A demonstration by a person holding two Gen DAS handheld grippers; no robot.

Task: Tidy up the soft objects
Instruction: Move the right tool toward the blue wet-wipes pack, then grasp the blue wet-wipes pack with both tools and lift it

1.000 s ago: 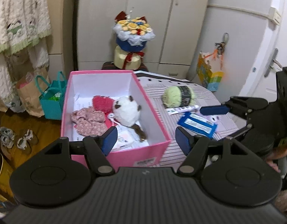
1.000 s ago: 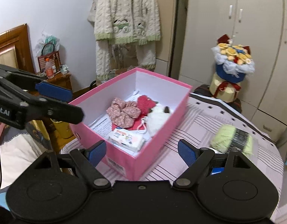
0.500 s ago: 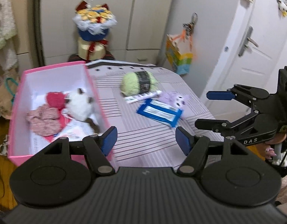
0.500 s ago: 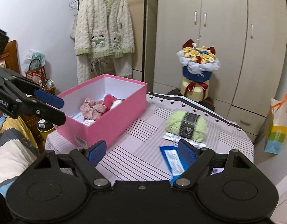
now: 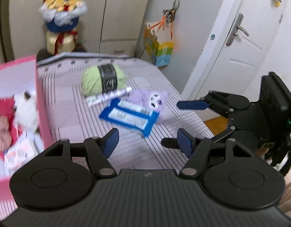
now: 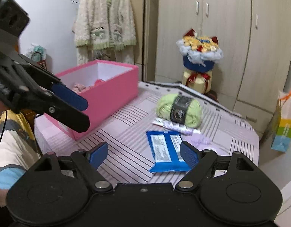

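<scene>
Hovering both grippers, left gripper and right gripper, jaws released and empty, I worry about the crowded tabletop: the blue wipes pack overlaps the purple plush beside the green yarn ball, so a grab may snag two; the pink box waits nearby.

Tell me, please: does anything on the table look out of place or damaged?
Nothing looks damaged or spilled. The green yarn ball, a blue packet, a thin wrapped packet and a purple plush toy lie loosely bunched outside the pink box, not yet sorted. Both grippers are open and empty.
</scene>
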